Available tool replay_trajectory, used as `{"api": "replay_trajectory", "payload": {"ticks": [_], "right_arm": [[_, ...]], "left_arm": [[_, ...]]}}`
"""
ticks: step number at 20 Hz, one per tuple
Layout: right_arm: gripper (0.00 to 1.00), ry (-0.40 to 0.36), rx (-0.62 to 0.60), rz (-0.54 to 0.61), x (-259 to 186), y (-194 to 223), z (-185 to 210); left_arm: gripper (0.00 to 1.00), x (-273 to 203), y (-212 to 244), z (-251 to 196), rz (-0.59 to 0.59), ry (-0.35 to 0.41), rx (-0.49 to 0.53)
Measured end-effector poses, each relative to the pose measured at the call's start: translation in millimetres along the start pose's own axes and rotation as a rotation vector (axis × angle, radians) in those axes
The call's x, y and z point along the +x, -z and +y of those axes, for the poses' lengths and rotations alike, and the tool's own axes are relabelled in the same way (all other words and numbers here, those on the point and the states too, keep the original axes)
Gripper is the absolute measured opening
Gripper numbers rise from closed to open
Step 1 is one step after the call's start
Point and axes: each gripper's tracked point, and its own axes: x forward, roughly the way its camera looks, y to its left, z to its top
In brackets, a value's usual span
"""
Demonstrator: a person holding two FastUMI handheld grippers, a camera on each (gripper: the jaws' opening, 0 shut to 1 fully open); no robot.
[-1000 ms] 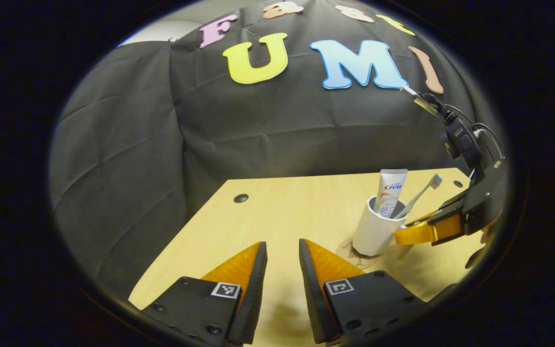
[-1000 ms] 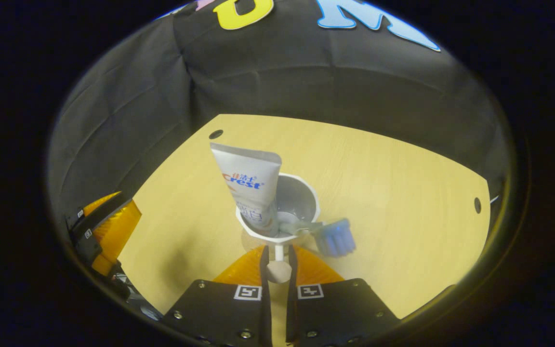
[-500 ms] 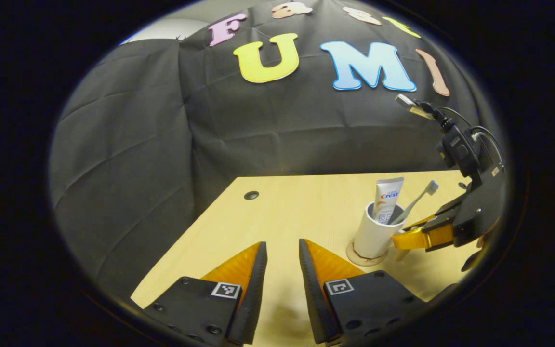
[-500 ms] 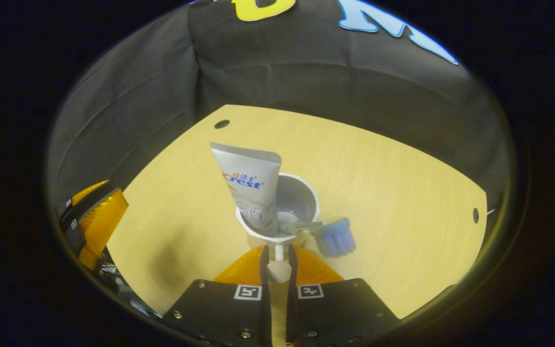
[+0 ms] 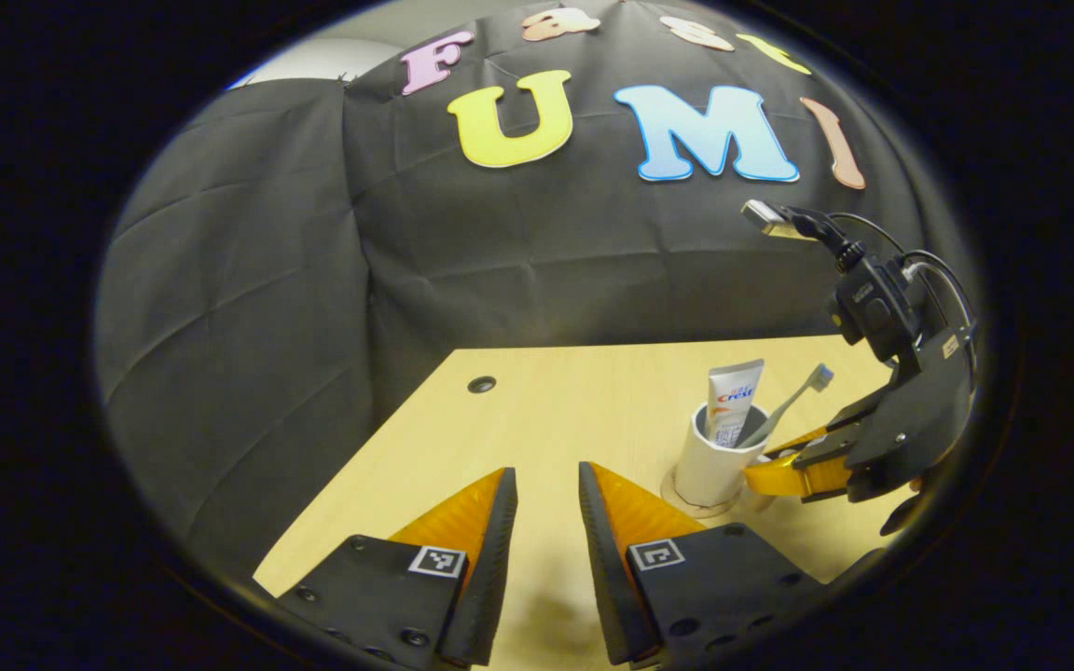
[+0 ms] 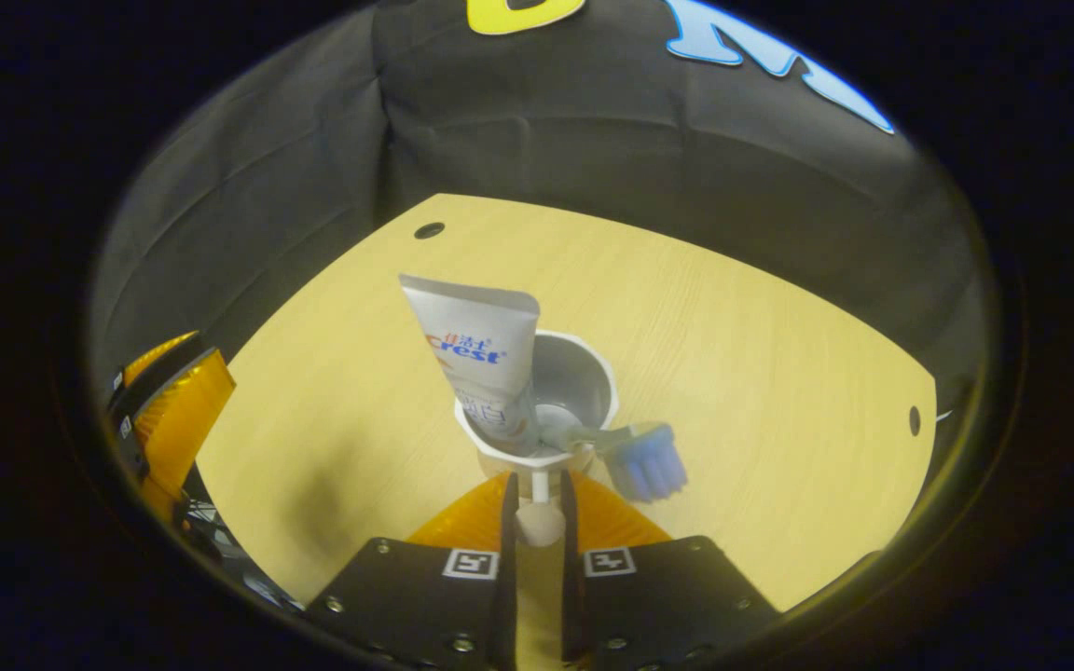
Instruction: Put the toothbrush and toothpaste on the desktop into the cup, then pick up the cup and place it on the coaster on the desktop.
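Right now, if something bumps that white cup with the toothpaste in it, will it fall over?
Probably quite easily. The tall white plastic cup looks light and narrow, and the silver toothpaste tube and blue-bristled toothbrush lean out above its rim, making it top-heavy. The right tongs at its handle may steady it.

the toothpaste point(image 6: 481, 359) tube reads "crest" in print.

A light wood-grain tabletop point(image 5: 537, 410) runs back to a black cloth wall point(image 5: 248, 280) that hangs in soft creases and folds behind it. A small round dark hole point(image 5: 481, 384) sits in the tabletop near its far left corner in the left gripper view. In the right gripper view a second such hole point(image 6: 914, 420) lies near the tabletop's right edge. Above the cloth's upper left corner shows a pale strip of room wall point(image 5: 313, 63).
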Motion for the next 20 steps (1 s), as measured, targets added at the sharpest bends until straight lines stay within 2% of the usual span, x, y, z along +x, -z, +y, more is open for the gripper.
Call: {"api": "replay_trajectory", "payload": {"ticks": [3, 6, 7, 8, 9, 10, 11, 14, 15, 16, 17, 18, 19, 20], "right_arm": [[0.28, -0.030, 0.031, -0.016, -5, -9, 0], [0.28, -0.027, 0.036, -0.028, -16, -11, -2], [0.22, -0.025, 0.034, -0.032, -22, -11, -3], [0.22, -0.022, 0.034, -0.043, -29, -11, -3], [0.28, -0.006, 0.035, -0.065, -39, -14, -5], [0.28, 0.014, 0.034, -0.097, -52, -18, -8], [0.28, 0.040, 0.031, -0.135, -66, -23, -10], [0.27, 0.147, 0.027, -0.265, -112, -38, -21], [0.21, 0.185, 0.033, -0.309, -130, -43, -24], [0.28, 0.221, 0.044, -0.353, -147, -46, -26], [0.27, 0.251, 0.060, -0.392, -160, -49, -27], [0.27, 0.277, 0.078, -0.427, -169, -49, -29], [0.21, 0.300, 0.095, -0.458, -179, -50, -30], [0.27, 0.322, 0.110, -0.490, -186, -49, -32]], "left_arm": [[0.50, -6, -2, -3, -0.008, 0.006, 0.001], [0.50, -14, -7, -7, -0.019, 0.020, -0.002], [0.50, -17, -12, -11, -0.030, 0.030, -0.002], [0.58, -21, -17, -16, -0.041, 0.042, -0.002], [0.41, -26, -23, -23, -0.054, 0.060, -0.002], [0.58, -30, -31, -30, -0.069, 0.080, -0.003], [0.50, -36, -40, -38, -0.087, 0.105, -0.008], [0.50, -57, -72, -63, -0.148, 0.185, -0.021], [0.58, -65, -84, -70, -0.170, 0.210, -0.026], [0.49, -73, -95, -76, -0.191, 0.234, -0.029], [0.41, -82, -106, -81, -0.213, 0.257, -0.035], [0.49, -91, -118, -85, -0.242, 0.281, -0.042], [0.58, -101, -130, -89, -0.281, 0.303, -0.052], [0.40, -111, -138, -89, -0.300, 0.315, -0.055]]}}
